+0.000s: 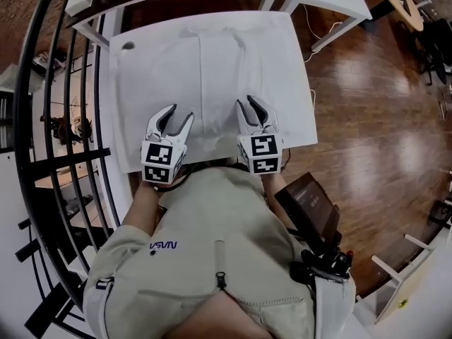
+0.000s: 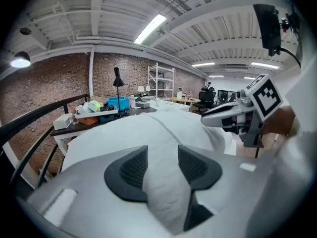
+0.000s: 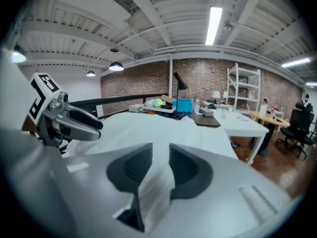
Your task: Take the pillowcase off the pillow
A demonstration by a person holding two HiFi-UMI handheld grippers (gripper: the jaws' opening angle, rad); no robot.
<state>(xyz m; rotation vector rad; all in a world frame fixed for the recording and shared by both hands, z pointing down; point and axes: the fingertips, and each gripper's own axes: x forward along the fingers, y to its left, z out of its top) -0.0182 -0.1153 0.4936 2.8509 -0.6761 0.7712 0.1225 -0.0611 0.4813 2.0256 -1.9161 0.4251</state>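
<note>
Readying a pull-off at the desk's (image 1: 304, 111) near edge, right claw (image 1: 246, 101) grasps the pillowcase (image 1: 212, 69); left claw (image 1: 181, 111) straddles it, released.

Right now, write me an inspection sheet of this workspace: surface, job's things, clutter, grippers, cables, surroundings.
Surface: white table, mostly covered by fabric.
Job's things: white pillowcase lies spread across the table; whether it is still filled cannot be told.
Clutter: one small dark thing near the table's far left corner.
Grippers: left gripper has its jaws apart, with fabric lying loose between them; right gripper is shut on a fold at the pillowcase's near edge.
Cables: white cable on the floor to the right of the table.
Surroundings: black railing on the left, wooden floor on the right, cluttered desk beyond the table, brick wall.
</note>
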